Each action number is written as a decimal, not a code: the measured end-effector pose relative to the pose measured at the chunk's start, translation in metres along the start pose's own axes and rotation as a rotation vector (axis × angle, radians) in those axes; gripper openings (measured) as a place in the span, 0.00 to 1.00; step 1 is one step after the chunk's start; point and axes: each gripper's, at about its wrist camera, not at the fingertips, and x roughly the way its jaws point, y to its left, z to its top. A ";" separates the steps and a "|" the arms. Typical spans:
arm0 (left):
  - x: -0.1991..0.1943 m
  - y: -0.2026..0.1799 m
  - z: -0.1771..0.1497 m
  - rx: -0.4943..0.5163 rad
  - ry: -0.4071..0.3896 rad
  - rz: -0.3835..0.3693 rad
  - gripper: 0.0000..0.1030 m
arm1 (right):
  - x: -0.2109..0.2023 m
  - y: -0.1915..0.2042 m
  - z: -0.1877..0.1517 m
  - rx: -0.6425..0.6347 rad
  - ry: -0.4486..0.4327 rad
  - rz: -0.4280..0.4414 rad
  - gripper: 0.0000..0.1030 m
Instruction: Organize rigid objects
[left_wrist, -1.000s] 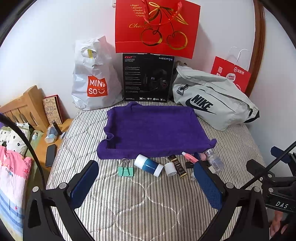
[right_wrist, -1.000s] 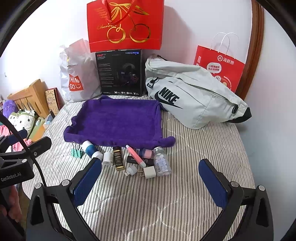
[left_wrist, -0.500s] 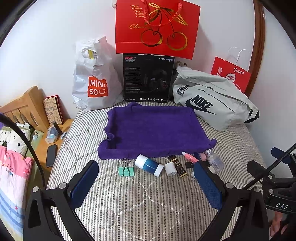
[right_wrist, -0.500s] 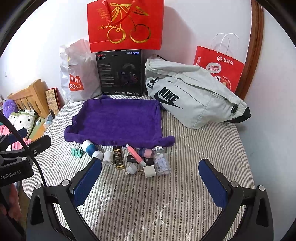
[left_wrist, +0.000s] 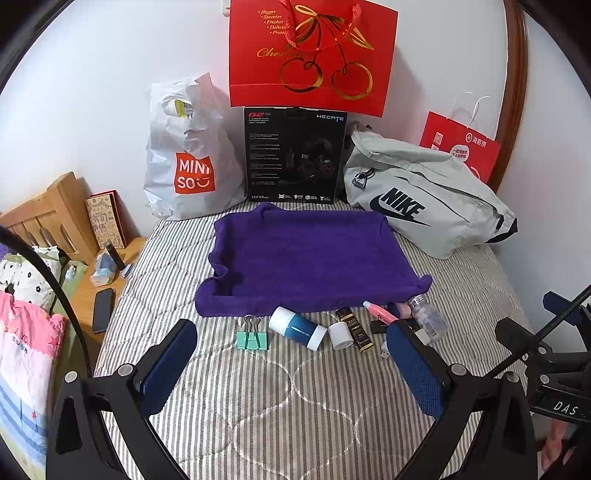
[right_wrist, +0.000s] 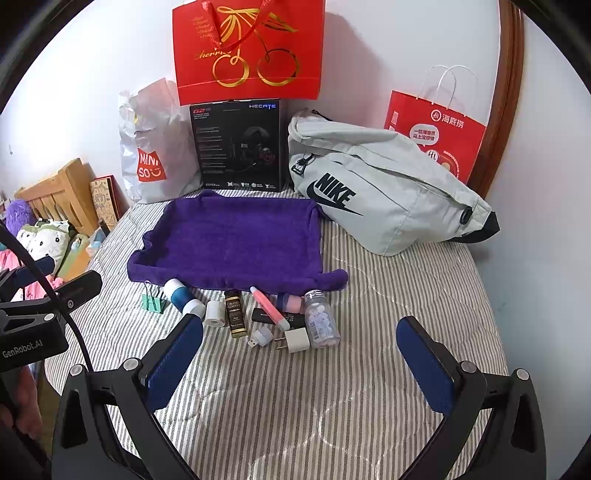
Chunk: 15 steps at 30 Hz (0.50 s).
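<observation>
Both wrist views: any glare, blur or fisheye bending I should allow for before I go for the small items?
Left wrist view: sharp, evenly lit, soft shadows; black corners, and the door frame bows at the edge; the open left tongs hide some small items. Right wrist view: equally sharp; gold foil on the cherry bag glints mildly; the pill bottle is clear beyond the open right tongs.

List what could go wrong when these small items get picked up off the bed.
1. The blue-and-white bottle and the pill bottle lie on their sides; a nudge may roll them on the soft striped mattress.
2. The pink tube, black stick and white plug sit crowded together, so the wide-open right gripper may knock neighbours.
</observation>
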 end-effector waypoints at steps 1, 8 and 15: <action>0.000 0.000 0.000 0.000 0.002 -0.001 1.00 | 0.000 0.000 0.000 0.000 0.001 0.000 1.00; 0.001 0.000 -0.001 0.007 0.006 0.000 1.00 | 0.001 0.001 -0.001 -0.006 0.003 -0.001 1.00; 0.002 0.001 -0.001 0.004 0.008 -0.001 1.00 | 0.002 0.001 -0.001 -0.009 0.007 -0.002 1.00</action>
